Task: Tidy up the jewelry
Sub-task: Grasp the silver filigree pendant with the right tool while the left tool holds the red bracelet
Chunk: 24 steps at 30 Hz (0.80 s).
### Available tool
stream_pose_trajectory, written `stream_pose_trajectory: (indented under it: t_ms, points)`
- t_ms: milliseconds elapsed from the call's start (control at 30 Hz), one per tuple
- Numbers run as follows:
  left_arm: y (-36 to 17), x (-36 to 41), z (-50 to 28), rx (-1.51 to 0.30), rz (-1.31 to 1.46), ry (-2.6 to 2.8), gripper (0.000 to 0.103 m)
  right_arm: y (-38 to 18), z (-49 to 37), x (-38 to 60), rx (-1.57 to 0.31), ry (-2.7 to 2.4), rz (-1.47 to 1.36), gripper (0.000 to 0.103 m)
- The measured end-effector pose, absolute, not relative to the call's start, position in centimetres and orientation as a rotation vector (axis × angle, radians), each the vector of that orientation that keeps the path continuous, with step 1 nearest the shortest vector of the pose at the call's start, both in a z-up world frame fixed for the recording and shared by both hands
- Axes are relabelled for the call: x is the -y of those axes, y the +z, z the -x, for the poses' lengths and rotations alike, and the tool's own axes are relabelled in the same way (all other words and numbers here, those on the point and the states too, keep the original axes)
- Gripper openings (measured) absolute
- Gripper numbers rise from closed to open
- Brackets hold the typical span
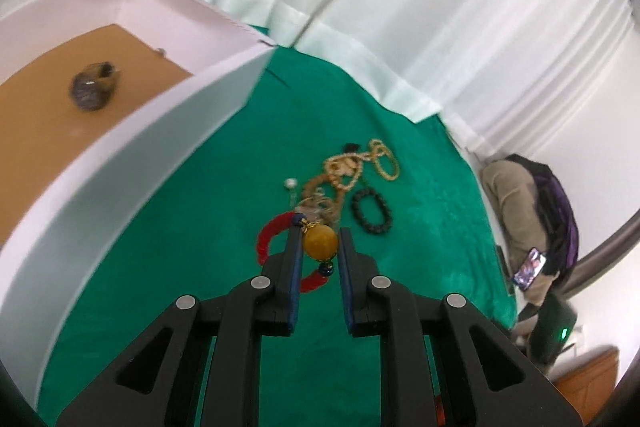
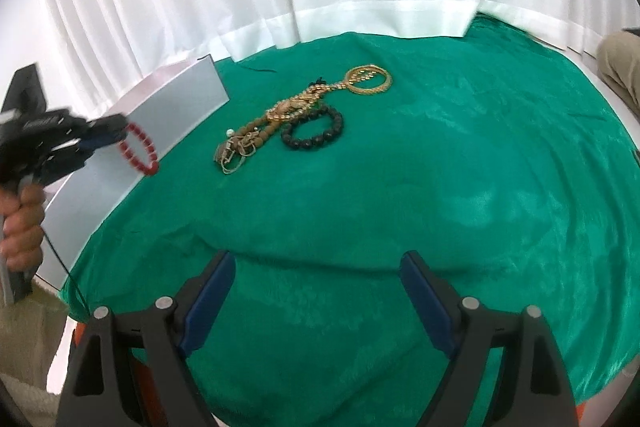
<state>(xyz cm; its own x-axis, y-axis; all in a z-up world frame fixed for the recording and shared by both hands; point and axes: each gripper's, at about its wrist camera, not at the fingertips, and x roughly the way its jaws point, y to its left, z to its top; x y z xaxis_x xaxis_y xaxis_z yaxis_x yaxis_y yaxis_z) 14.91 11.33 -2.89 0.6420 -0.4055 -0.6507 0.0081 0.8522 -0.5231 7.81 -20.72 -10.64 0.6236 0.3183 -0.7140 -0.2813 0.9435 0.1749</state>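
My left gripper [image 1: 320,241] is shut on the big amber bead [image 1: 320,242] of a red bead bracelet [image 1: 272,231], which hangs above the green cloth. In the right wrist view the left gripper [image 2: 102,135] holds the red bracelet [image 2: 140,151] in front of the white box's wall [image 2: 176,107]. The box [image 1: 120,167] has a brown floor with a dark bracelet [image 1: 94,89] on it. A pile on the cloth holds a gold necklace [image 2: 296,103], gold bangles [image 2: 370,79] and a black bead bracelet [image 2: 314,131]. My right gripper [image 2: 316,267] is open, low over the near cloth.
A green cloth [image 2: 440,187] covers the table, with white curtains behind. A small pearl piece [image 2: 229,133] lies by the pile. A hand [image 2: 22,227] grips the left tool. A seated person [image 1: 528,211] with a phone [image 1: 530,267] is at the right.
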Motion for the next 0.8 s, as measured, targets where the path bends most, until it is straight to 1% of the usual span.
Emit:
stream_pose_trajectory:
  t_ms: [67,100,133,167,200,267,367,467,633,733,767,800]
  points:
    - [-3.2,-12.0,-13.7,-0.848,0.505,-0.225,0.015,-10.5,-9.1,19.0,-0.838,0.394,-0.001,0.086]
    - [-3.5,-12.3,-13.3,-0.851,0.504,-0.214,0.015,-10.5,-10.1,17.5,-0.838,0.432,0.029,0.083]
    - [-3.8,-12.6,-12.9,-0.855,0.508,-0.206,0.015,-10.5,-10.7,16.4,-0.839,0.459,0.043,0.078]
    - [-4.0,-13.1,-12.5,-0.857,0.513,-0.200,0.015,-10.7,-11.8,14.9,-0.852,0.508,0.056,0.070]
    - [-4.2,-13.4,-12.2,-0.859,0.519,-0.194,0.015,-11.1,-13.0,13.5,-0.872,0.562,0.057,0.063]
    - [-4.4,-13.9,-11.6,-0.855,0.528,-0.185,0.015,-11.8,-15.2,11.4,-0.897,0.613,0.051,0.056]
    - [-4.2,-14.5,-10.8,-0.835,0.524,-0.173,0.015,-13.0,-18.8,9.7,-0.945,0.602,0.022,0.056]
    - [-4.4,-15.3,-10.4,-0.828,0.540,-0.175,0.015,-13.6,-20.5,8.4,-0.963,0.596,-0.007,0.056]
    - [-4.9,-15.7,-10.7,-0.829,0.552,-0.171,0.015,-14.3,-21.8,5.4,-0.949,0.463,0.066,0.056]
    - [-5.2,-15.5,-10.7,-0.843,0.550,-0.174,0.015,-14.6,-22.2,3.4,-0.935,0.350,0.169,0.054]
    - [-5.2,-15.6,-10.5,-0.846,0.551,-0.176,0.015,-14.7,-22.1,3.0,-0.930,0.313,0.203,0.037]
    - [-5.3,-15.6,-10.4,-0.849,0.551,-0.178,0.015,-14.5,-22.1,3.1,-0.927,0.301,0.214,0.029]
